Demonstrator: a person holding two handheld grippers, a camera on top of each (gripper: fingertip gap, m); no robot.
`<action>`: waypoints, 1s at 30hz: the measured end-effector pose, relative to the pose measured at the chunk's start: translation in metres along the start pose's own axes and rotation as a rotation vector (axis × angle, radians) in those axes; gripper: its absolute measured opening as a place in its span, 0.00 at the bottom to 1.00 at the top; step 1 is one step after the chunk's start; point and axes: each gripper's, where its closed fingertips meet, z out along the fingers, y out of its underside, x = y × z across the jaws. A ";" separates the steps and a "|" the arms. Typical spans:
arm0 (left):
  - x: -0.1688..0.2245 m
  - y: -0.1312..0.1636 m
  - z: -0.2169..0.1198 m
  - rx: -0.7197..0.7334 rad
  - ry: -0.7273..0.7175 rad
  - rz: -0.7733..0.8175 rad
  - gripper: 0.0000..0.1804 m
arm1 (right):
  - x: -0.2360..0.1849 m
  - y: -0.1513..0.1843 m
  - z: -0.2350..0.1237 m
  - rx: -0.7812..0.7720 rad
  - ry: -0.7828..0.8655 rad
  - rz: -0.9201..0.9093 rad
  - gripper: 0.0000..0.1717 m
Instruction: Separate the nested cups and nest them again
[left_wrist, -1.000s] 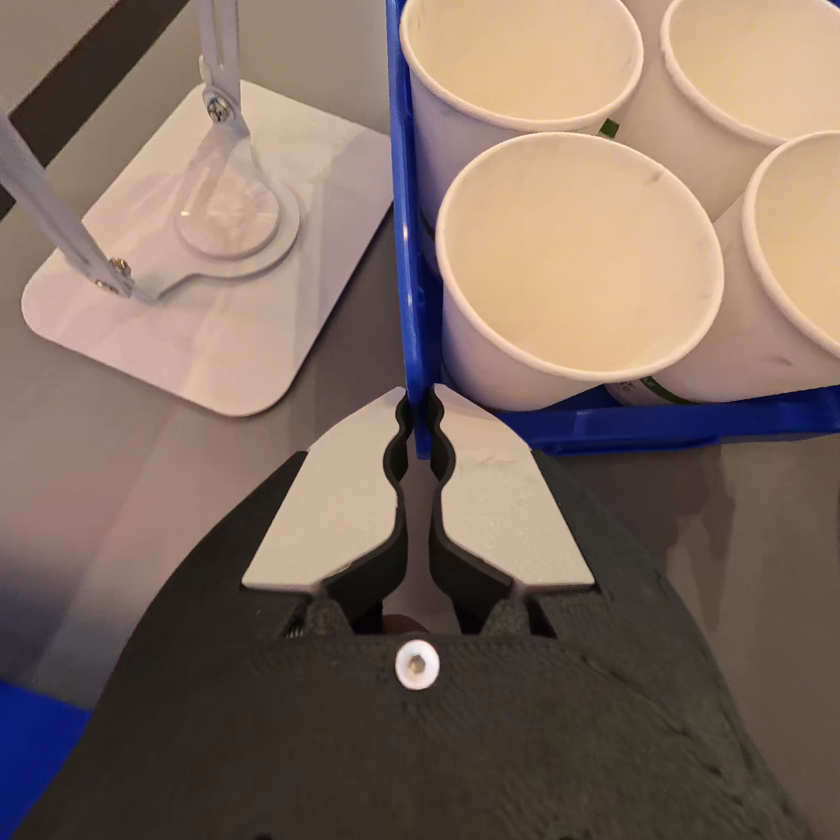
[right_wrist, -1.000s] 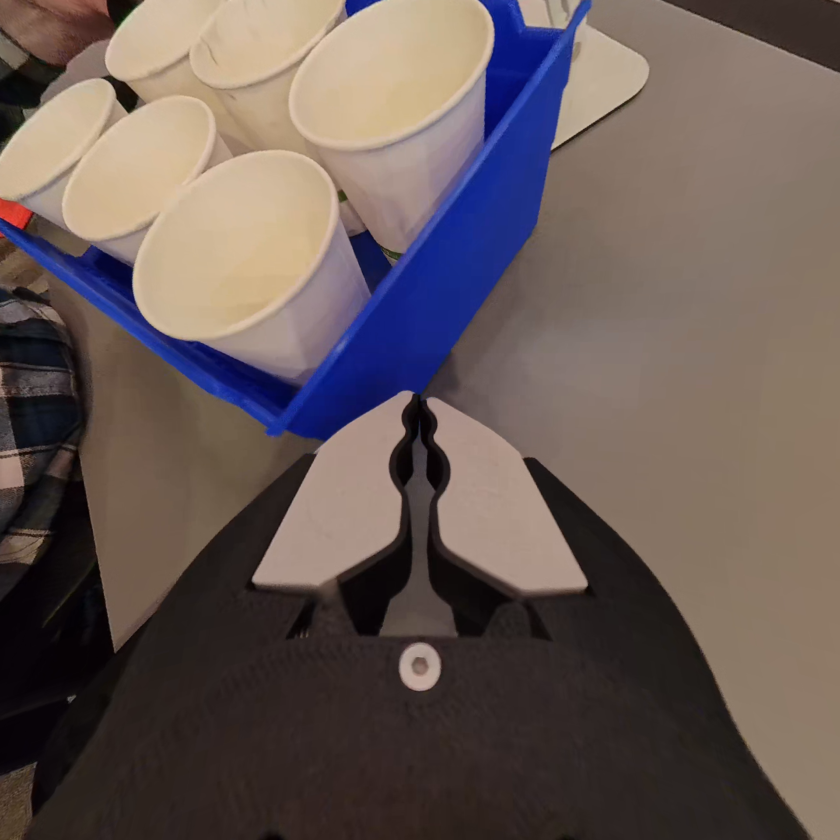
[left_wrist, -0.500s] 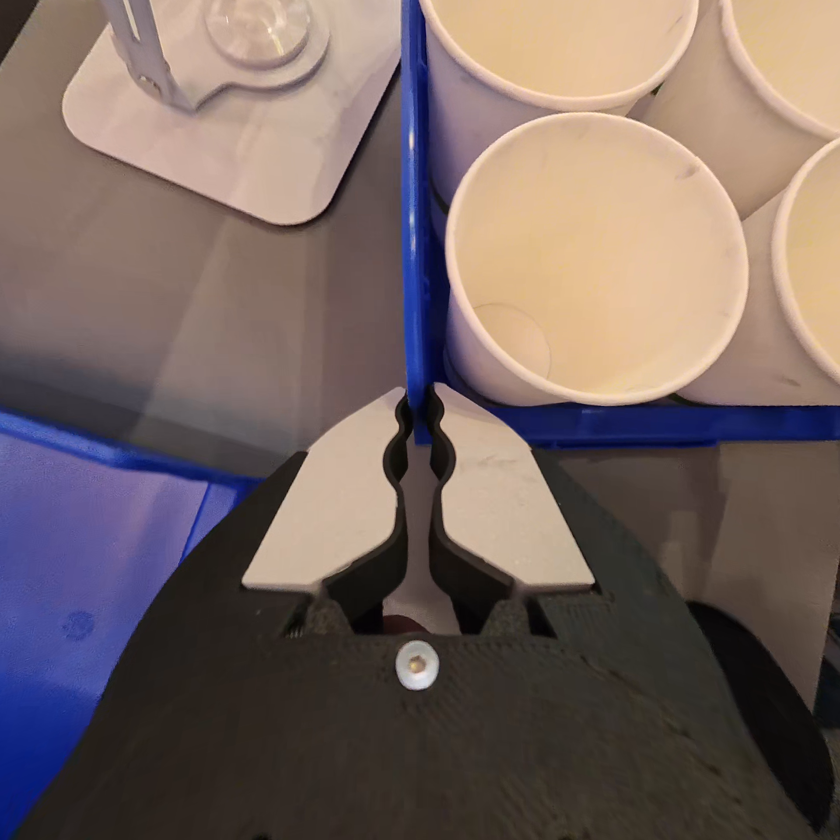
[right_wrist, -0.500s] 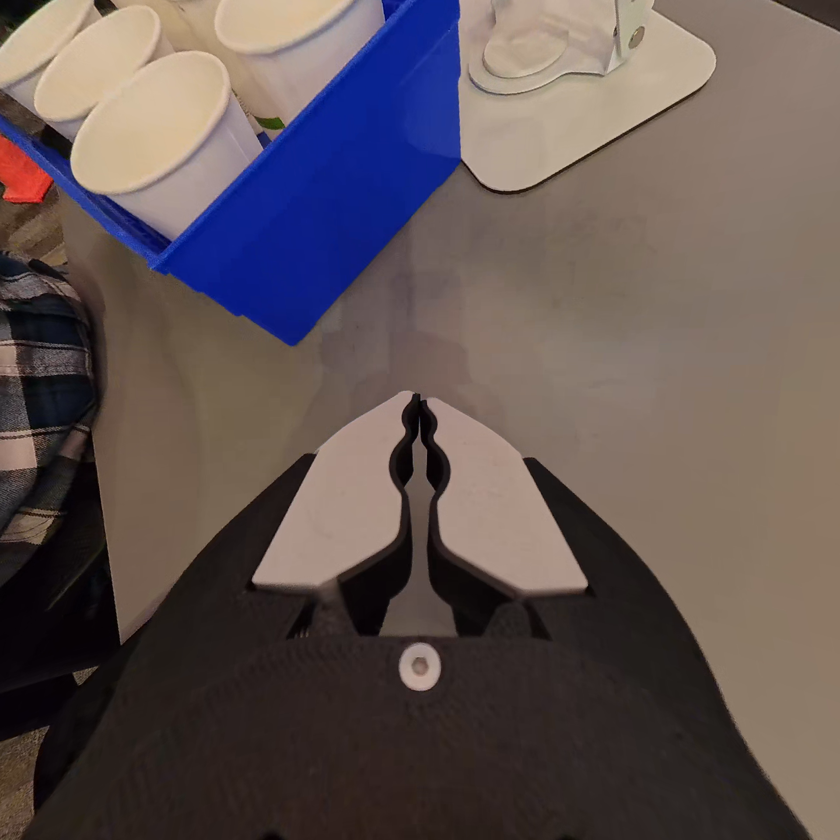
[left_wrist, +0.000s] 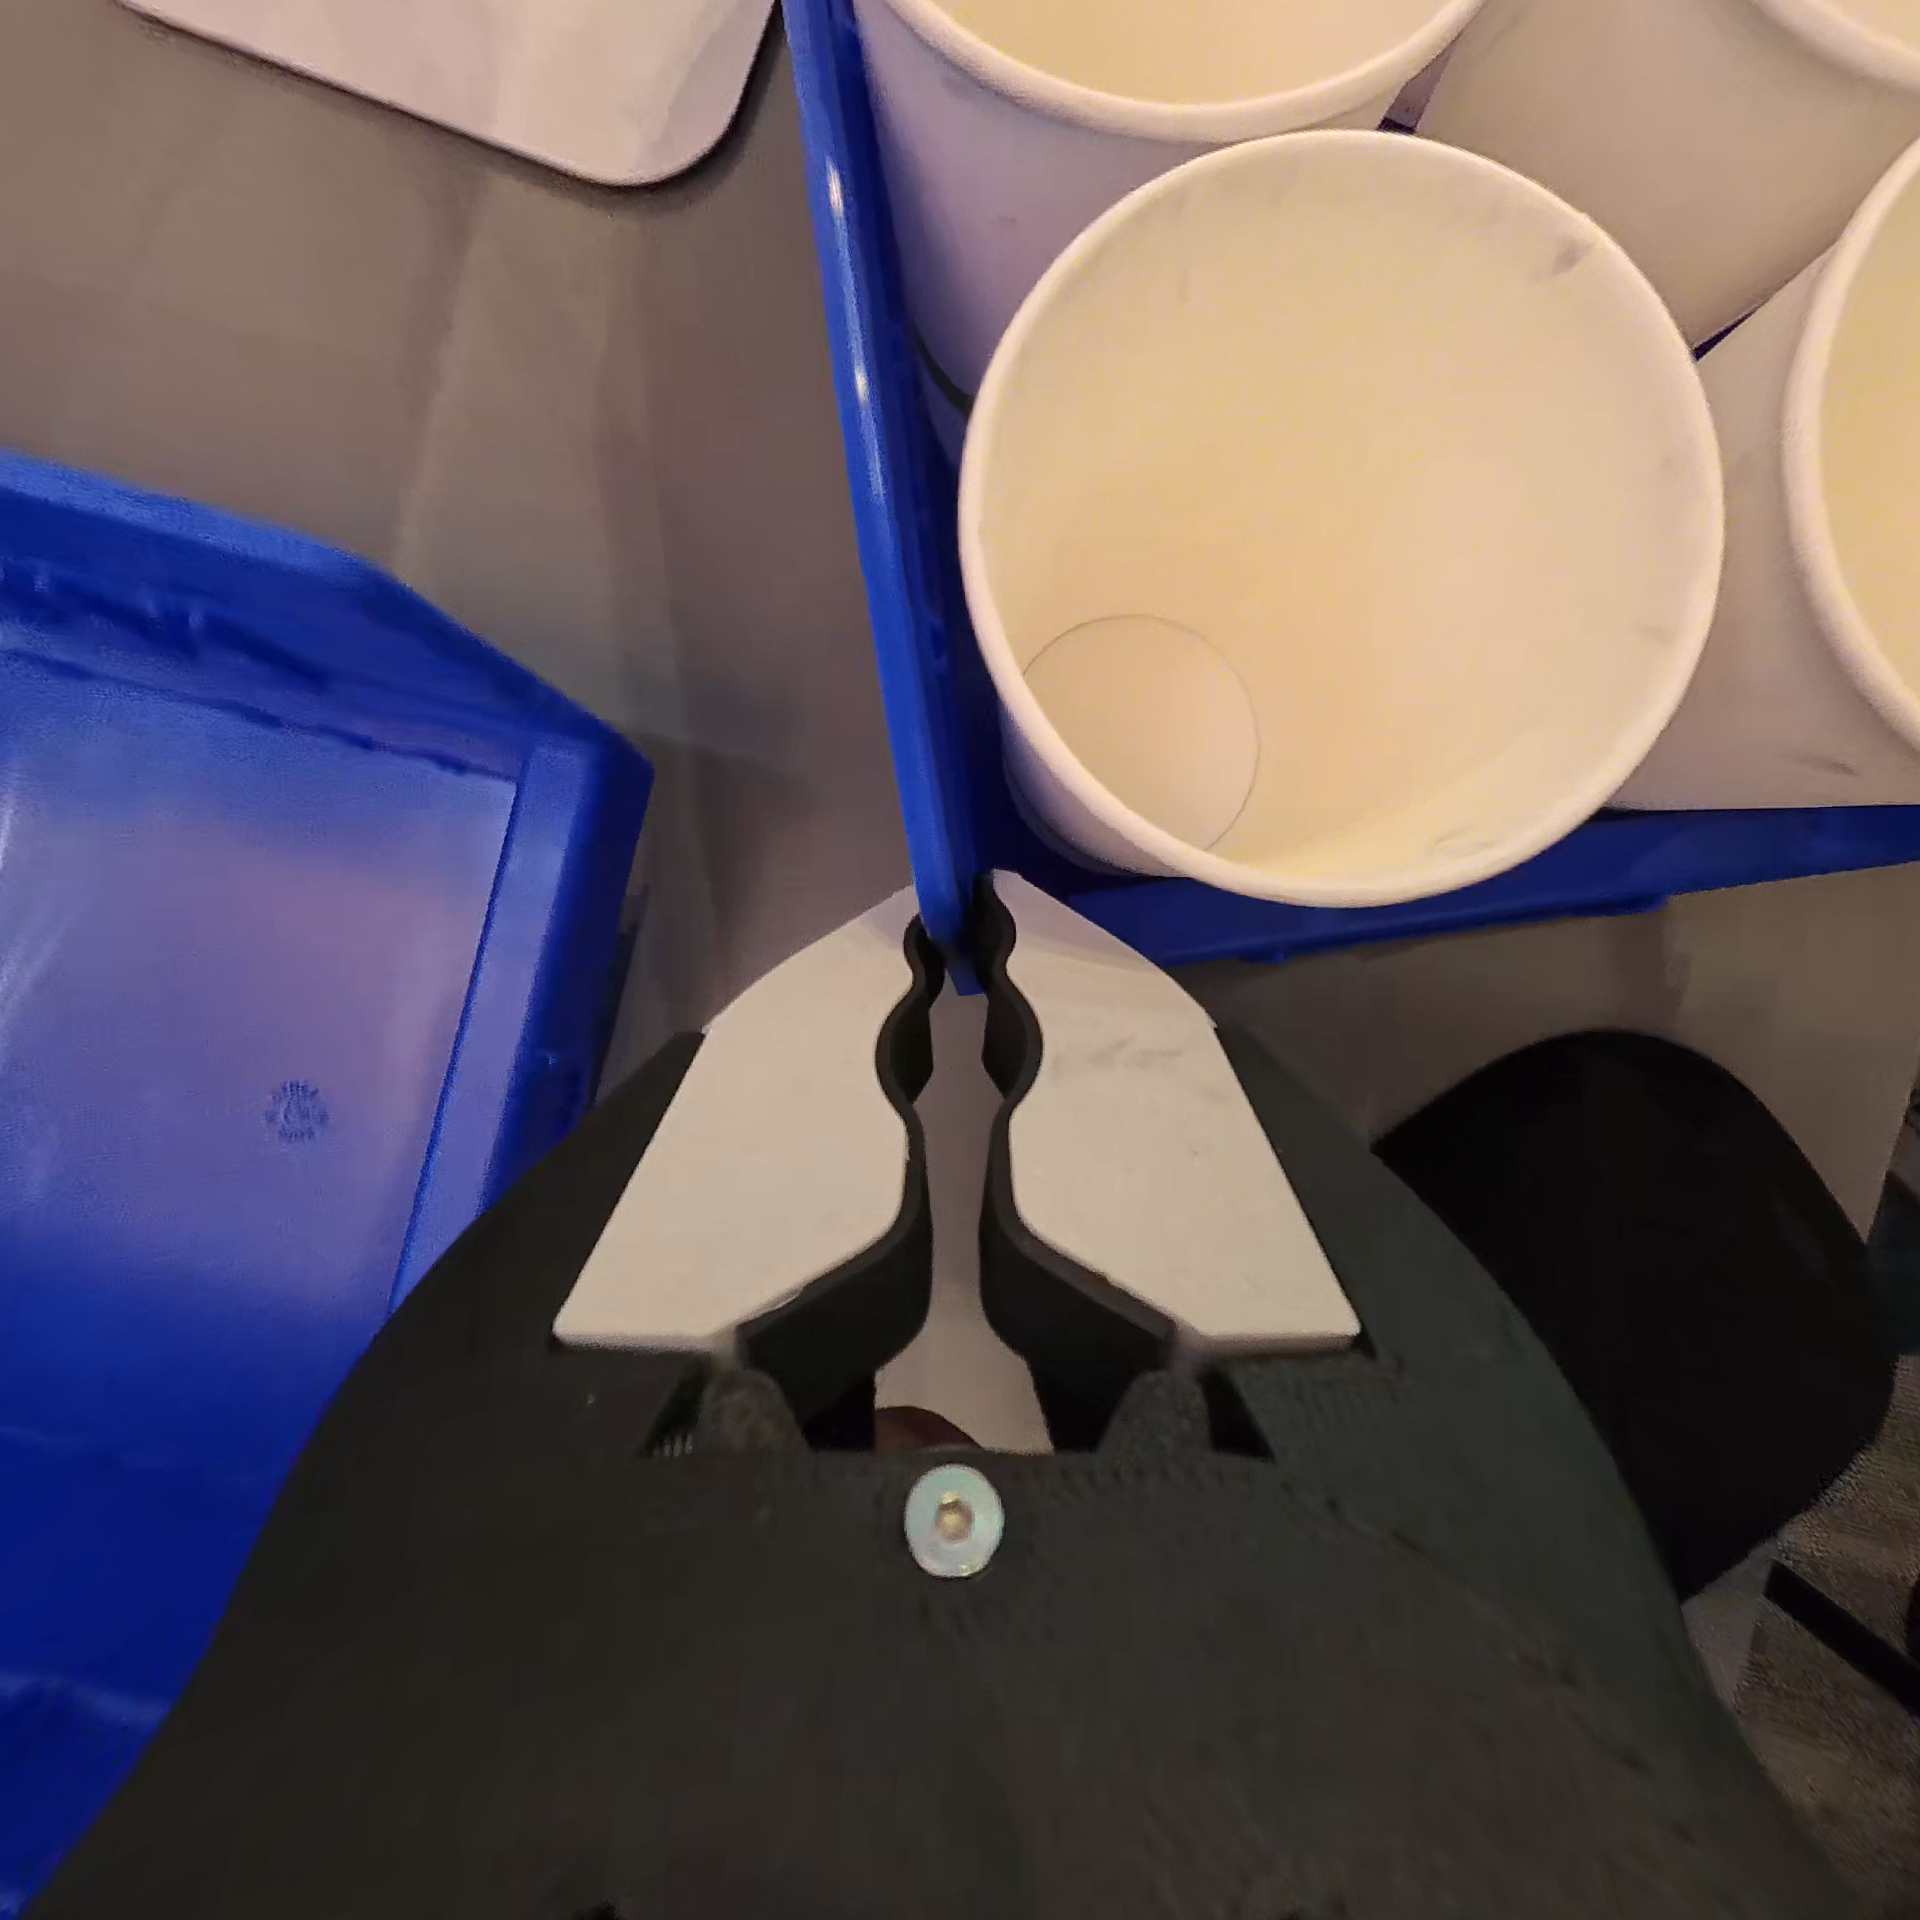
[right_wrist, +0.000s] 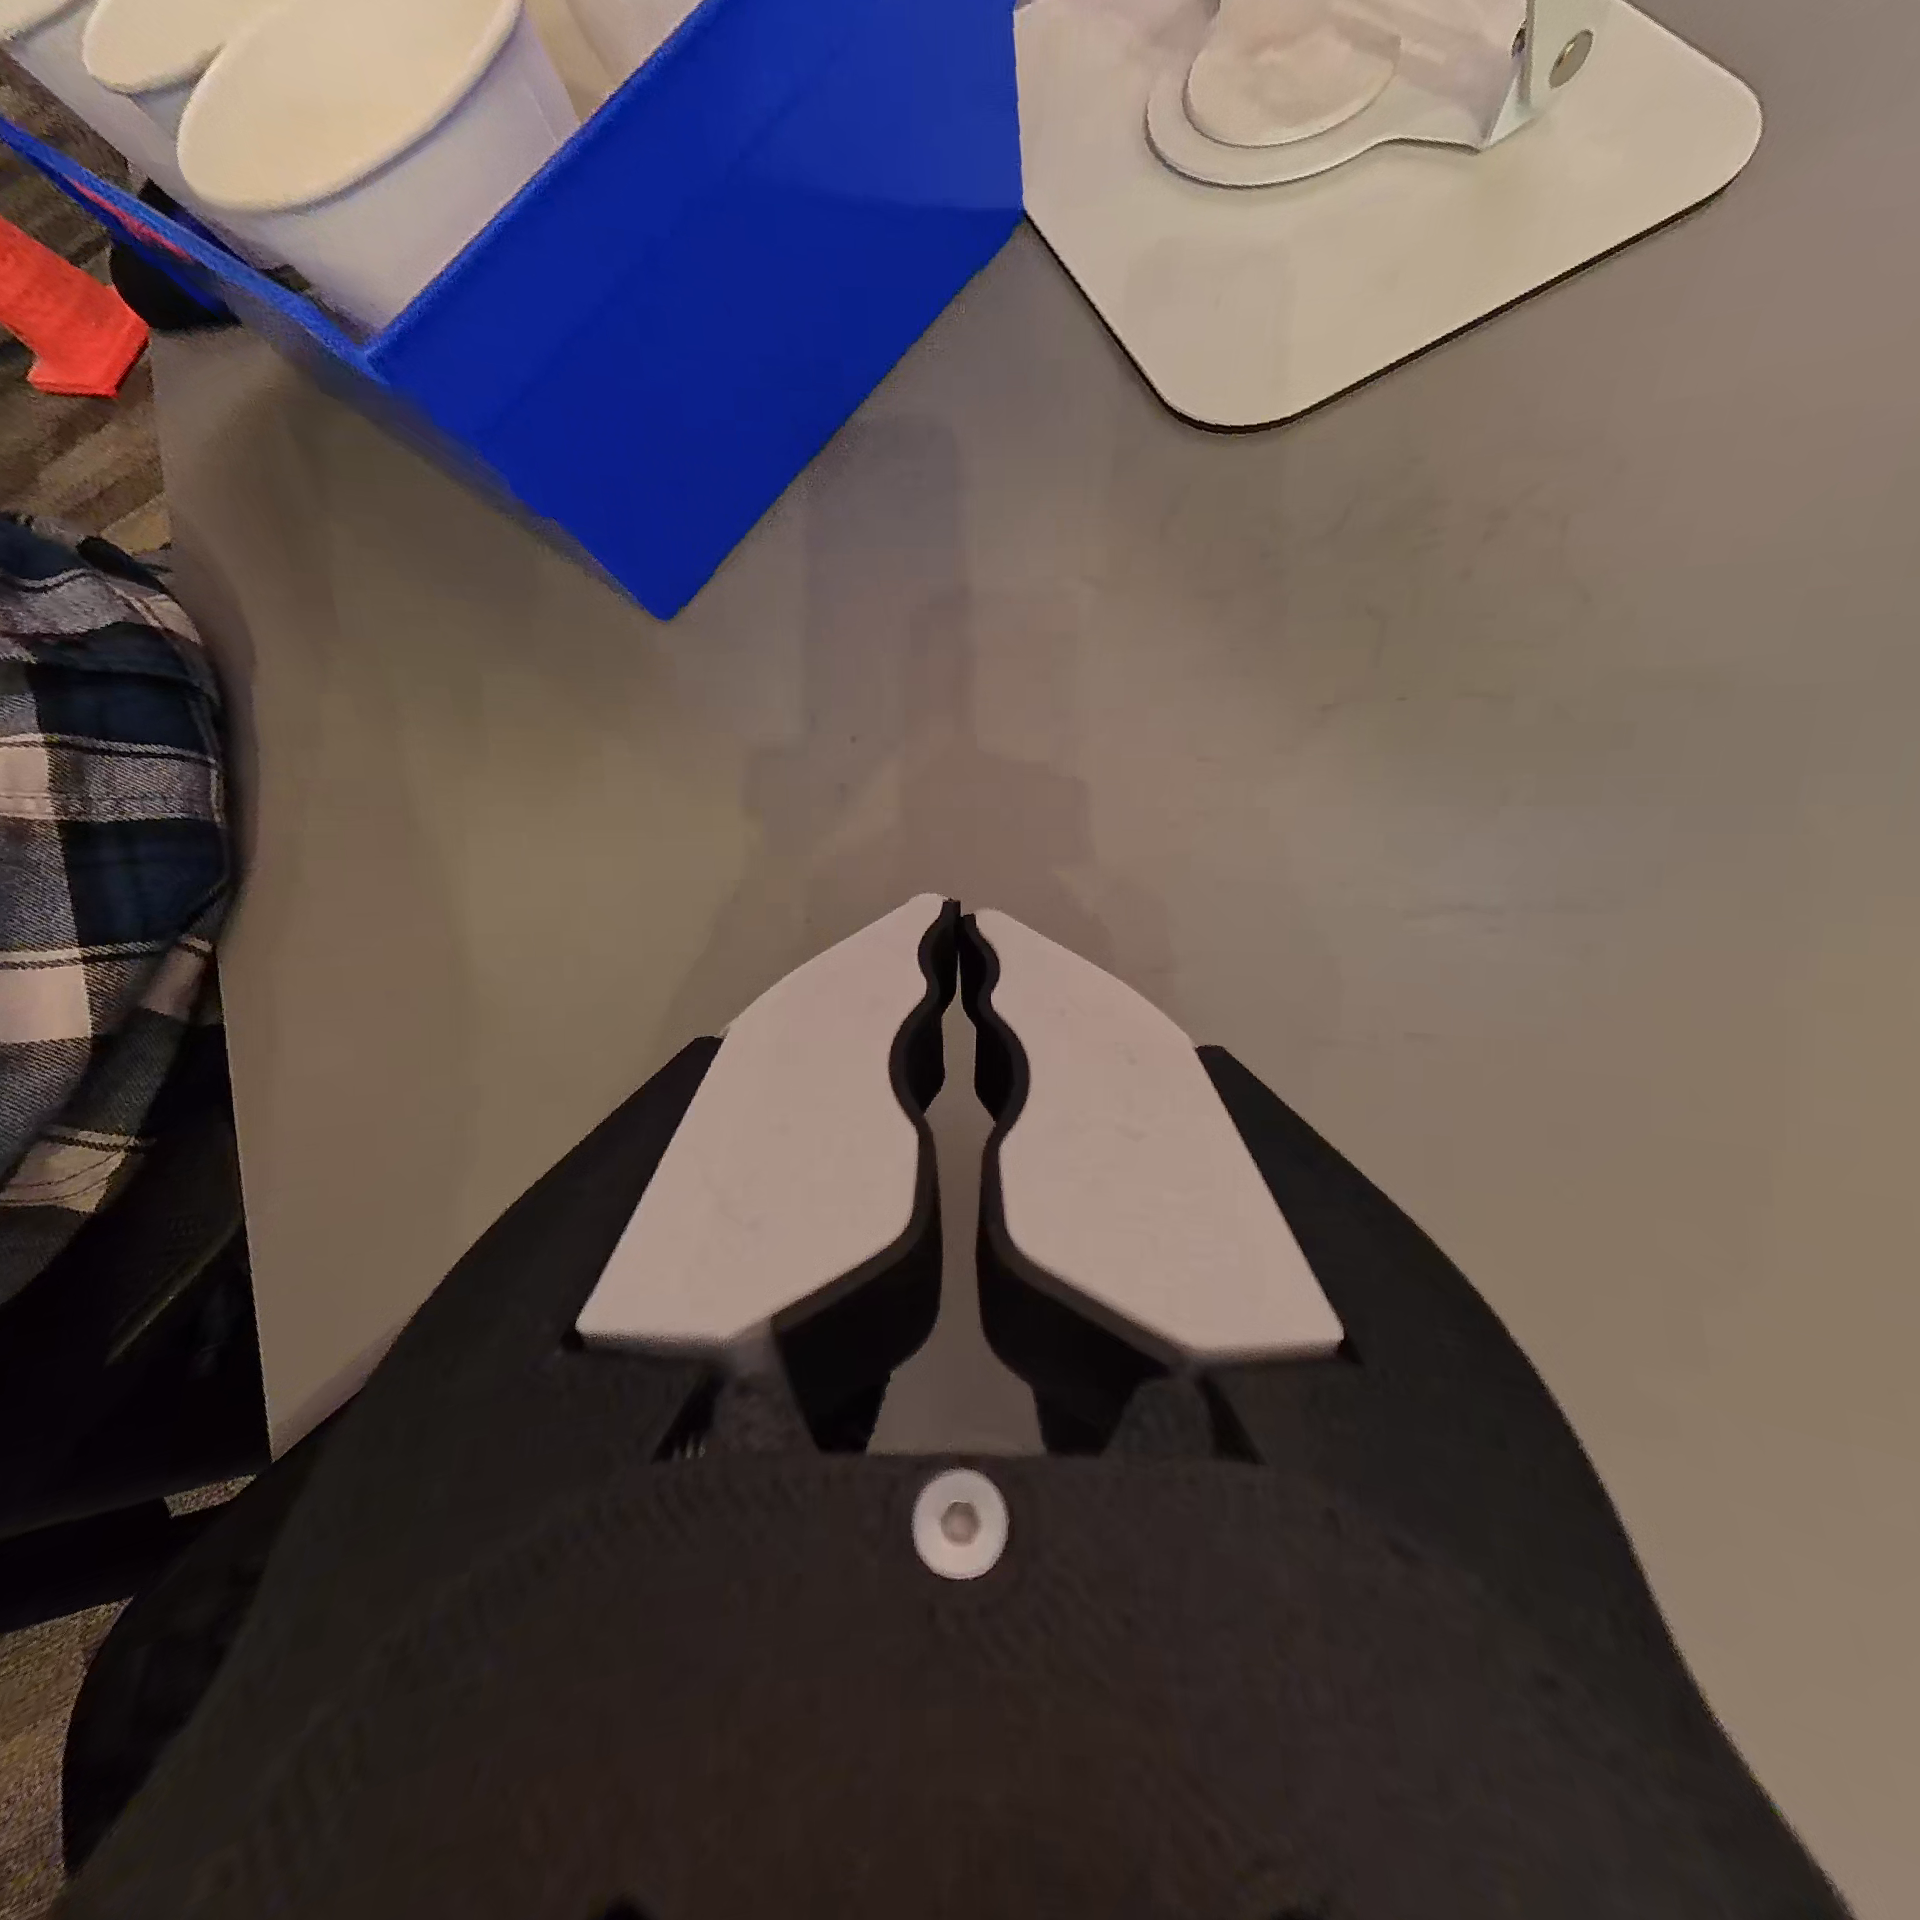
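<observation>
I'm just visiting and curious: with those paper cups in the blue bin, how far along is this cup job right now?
Hard to judge what is done: the white paper cups stand in the blue bin, none being handled. In hand: the left gripper pinches that bin's wall at its corner, beside a second blue bin. The right gripper is shut on nothing over the grey table. Any separating or re-nesting still left is not under way now.

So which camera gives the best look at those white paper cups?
The left wrist view: the white paper cups fill its upper right, and you look straight down into one to its bottom. There the left gripper pinches the blue bin wall. The right wrist view shows only blurred cup tops at the top-left corner.
</observation>
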 end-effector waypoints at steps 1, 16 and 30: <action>-0.001 0.005 -0.003 -0.003 -0.001 -0.009 0.03 | 0.000 0.000 0.000 -0.001 -0.001 -0.001 0.00; 0.004 0.066 -0.043 -0.022 -0.057 -0.101 0.03 | -0.001 -0.003 0.005 -0.016 -0.009 -0.010 0.00; 0.000 0.069 -0.042 0.020 -0.100 -0.188 0.10 | -0.010 -0.009 0.008 -0.019 -0.030 -0.046 0.00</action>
